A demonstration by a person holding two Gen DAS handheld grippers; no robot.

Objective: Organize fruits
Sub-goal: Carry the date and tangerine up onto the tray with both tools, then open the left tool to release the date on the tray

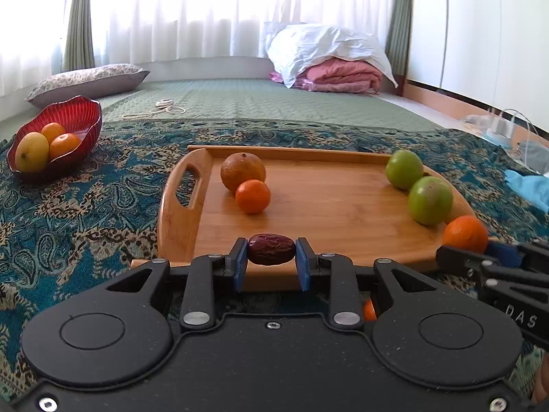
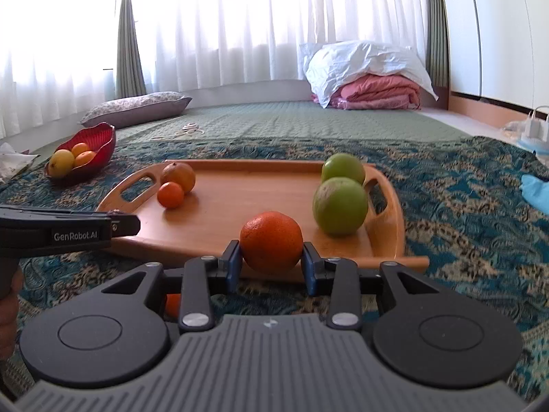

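My left gripper (image 1: pixel 271 255) is shut on a dark red date (image 1: pixel 271 249) over the near edge of a wooden tray (image 1: pixel 326 219). My right gripper (image 2: pixel 271 257) is shut on an orange (image 2: pixel 271 240), which shows in the left wrist view (image 1: pixel 465 233) at the tray's right front corner. On the tray lie a brownish orange (image 1: pixel 243 170), a small tangerine (image 1: pixel 253 195) and two green apples (image 1: pixel 404 169) (image 1: pixel 430 199). A red bowl (image 1: pixel 73 116) at far left holds a yellow fruit (image 1: pixel 31 151) and two tangerines.
The tray sits on a teal patterned cloth (image 1: pixel 85 213) over a green mat. Another orange fruit (image 2: pixel 172 305) lies under the grippers. A pillow (image 1: pixel 89 79), folded bedding (image 1: pixel 339 68), a cord (image 1: pixel 164 108) and a blue item (image 1: pixel 530 185) lie around.
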